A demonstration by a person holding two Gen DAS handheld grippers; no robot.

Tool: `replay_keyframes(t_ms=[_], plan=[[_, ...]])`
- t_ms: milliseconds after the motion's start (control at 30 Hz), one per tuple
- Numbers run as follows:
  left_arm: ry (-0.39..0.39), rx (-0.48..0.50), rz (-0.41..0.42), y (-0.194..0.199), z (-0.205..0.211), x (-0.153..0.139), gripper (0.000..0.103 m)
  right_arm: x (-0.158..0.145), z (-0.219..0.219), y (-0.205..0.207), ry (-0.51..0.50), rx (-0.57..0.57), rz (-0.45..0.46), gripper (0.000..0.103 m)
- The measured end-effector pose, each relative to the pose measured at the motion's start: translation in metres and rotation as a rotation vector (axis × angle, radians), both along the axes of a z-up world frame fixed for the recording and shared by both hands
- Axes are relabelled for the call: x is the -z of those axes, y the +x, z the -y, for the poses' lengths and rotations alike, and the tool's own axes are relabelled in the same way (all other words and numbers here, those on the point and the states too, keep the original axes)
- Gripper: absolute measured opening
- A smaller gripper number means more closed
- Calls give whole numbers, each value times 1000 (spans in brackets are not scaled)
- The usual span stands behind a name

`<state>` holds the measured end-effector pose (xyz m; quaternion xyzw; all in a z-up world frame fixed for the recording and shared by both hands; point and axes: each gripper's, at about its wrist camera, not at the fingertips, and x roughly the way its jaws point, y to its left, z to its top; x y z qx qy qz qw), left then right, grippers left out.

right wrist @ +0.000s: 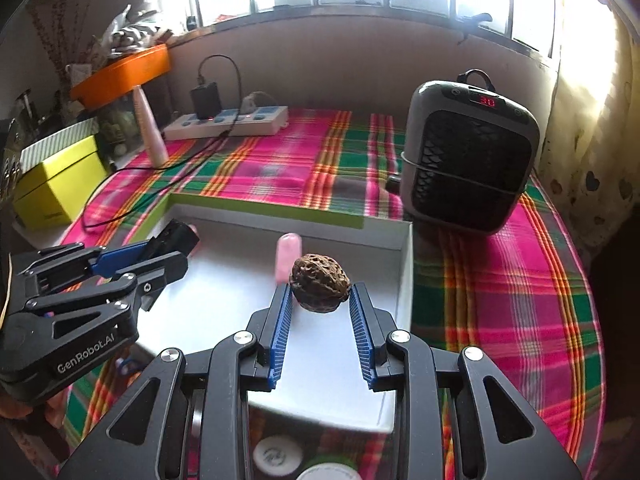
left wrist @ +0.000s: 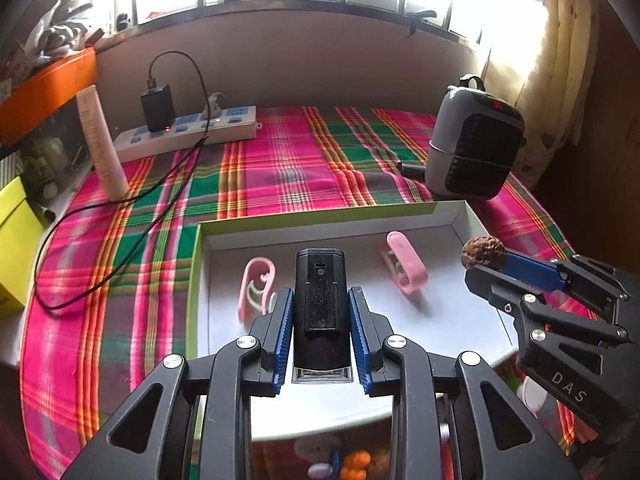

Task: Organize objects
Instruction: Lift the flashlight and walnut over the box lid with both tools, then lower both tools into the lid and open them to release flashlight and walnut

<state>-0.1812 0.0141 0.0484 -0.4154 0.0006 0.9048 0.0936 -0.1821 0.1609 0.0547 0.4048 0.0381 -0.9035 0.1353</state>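
My left gripper (left wrist: 320, 296) is shut on a black rectangular device (left wrist: 320, 300) and holds it over the white box lid (left wrist: 460, 216); the gripper also shows in the right wrist view (right wrist: 172, 252). My right gripper (right wrist: 320, 292) is shut on a brown walnut (right wrist: 319, 282) above the lid's right part; the walnut (left wrist: 483, 254) shows at the right gripper's tips in the left wrist view. Two pink clips lie in the lid, one at the left (left wrist: 256, 286) and one at the right (left wrist: 404, 266).
The lid rests on a plaid cloth (left wrist: 280, 168). A grey heater (right wrist: 468, 156) stands behind the lid at the right. A power strip (left wrist: 188, 132) with a black charger, its cable and a pink tube (left wrist: 102, 144) are at the back left. A yellow box (right wrist: 60, 188) is at the left.
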Motion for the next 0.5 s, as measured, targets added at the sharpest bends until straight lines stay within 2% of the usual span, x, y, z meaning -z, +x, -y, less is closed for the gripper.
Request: replay_keyframes(t_ms=[500], plan=[[-20,2,62,-40,-10,22,25,20,-6,-37,1,1,79,31]])
